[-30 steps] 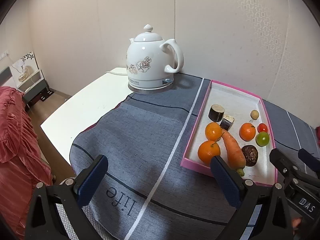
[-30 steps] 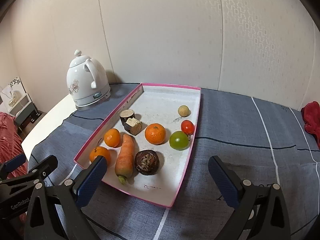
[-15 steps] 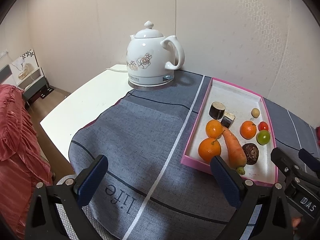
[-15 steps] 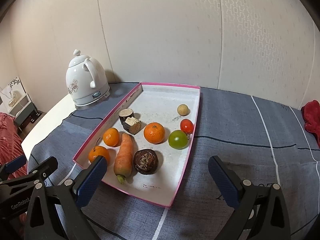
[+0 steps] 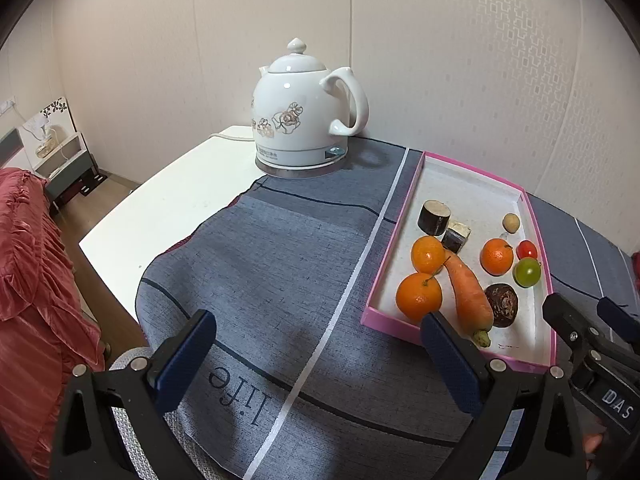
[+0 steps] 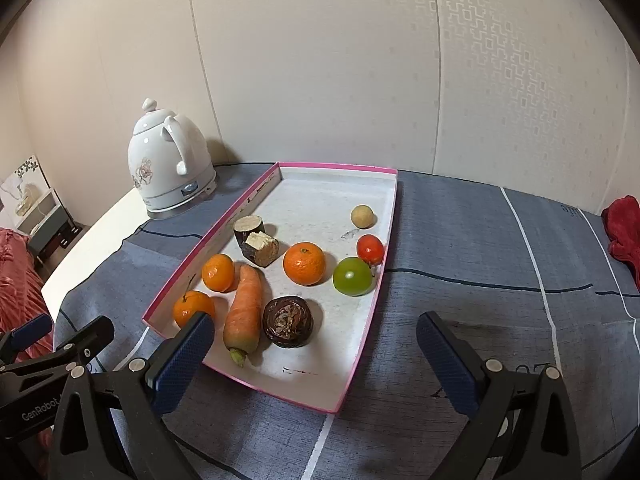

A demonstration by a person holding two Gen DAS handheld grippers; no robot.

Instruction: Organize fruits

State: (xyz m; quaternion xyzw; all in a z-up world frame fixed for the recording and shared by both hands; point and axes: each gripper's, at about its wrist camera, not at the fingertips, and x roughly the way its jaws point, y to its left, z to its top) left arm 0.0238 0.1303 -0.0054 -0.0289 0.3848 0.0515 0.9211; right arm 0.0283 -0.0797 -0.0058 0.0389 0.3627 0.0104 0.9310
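Note:
A pink-rimmed tray [image 6: 394, 200] [image 5: 378, 280] lies on the grey cloth and holds produce. In it are three oranges [image 6: 304, 263] [image 6: 218, 272] [image 6: 193, 308], a carrot [image 6: 244, 312], a dark wrinkled fruit [image 6: 287, 321], a green tomato [image 6: 353, 276], a red tomato [image 6: 370, 249], a small tan ball [image 6: 362, 216] and two brown cut pieces [image 6: 256, 238]. My right gripper [image 6: 314, 348] stands open over the tray's near end, holding nothing. My left gripper [image 5: 316, 348] is open above the cloth, left of the tray.
A white flowered kettle [image 5: 302, 114] [image 6: 170, 160] stands at the back left on its base. The white table edge [image 5: 120, 236] drops off at left toward a red bedspread [image 5: 32, 280]. A red cloth [image 6: 624, 228] lies at the far right.
Both grippers have shifted slightly; the kettle and tray sit a little higher and nearer in the views. Nothing on the tray has moved, and both grippers stay open.

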